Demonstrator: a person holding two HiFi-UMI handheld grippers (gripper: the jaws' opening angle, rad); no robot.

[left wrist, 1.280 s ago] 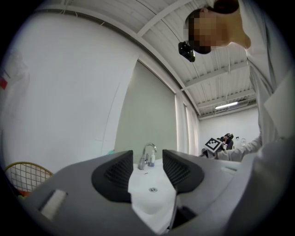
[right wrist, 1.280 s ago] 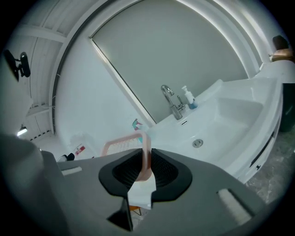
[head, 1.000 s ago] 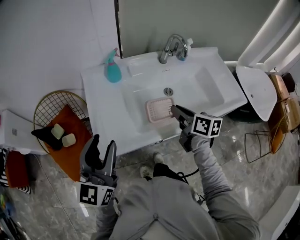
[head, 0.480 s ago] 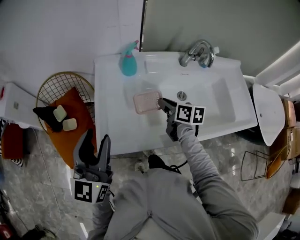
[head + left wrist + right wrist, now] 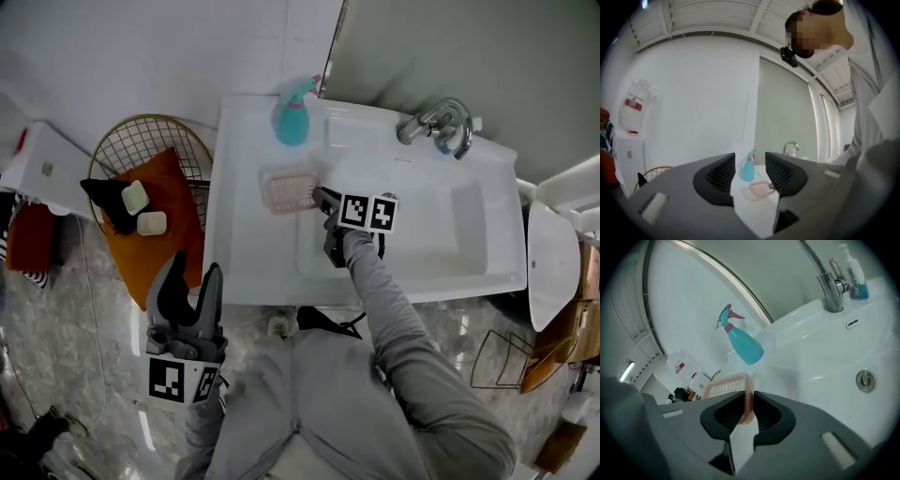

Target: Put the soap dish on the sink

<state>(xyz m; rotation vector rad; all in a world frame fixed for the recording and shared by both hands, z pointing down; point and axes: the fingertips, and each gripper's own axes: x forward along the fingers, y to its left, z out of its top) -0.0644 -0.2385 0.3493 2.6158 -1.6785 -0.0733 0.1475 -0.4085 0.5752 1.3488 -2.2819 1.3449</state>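
A pink slotted soap dish (image 5: 288,190) is over the flat left part of the white sink (image 5: 244,253), just in front of a teal spray bottle (image 5: 292,118). My right gripper (image 5: 322,198) is shut on the dish's right rim. In the right gripper view the pink soap dish (image 5: 726,385) stands edge-on between the jaws, with the teal spray bottle (image 5: 743,344) behind it. My left gripper (image 5: 190,290) is open and holds nothing, low at the left, away from the sink. In the left gripper view the soap dish (image 5: 761,189) shows far off between the jaws.
A chrome tap (image 5: 433,124) and a pump bottle (image 5: 853,273) stand at the sink's back right; the drain (image 5: 865,380) lies in the basin. A gold wire basket (image 5: 141,150) with an orange cloth and two soap bars (image 5: 142,210) sits left of the sink.
My right gripper has carried the soap dish from over the basin leftward and back to the sink's flat left part, near the spray bottle. The left gripper stayed low and open.
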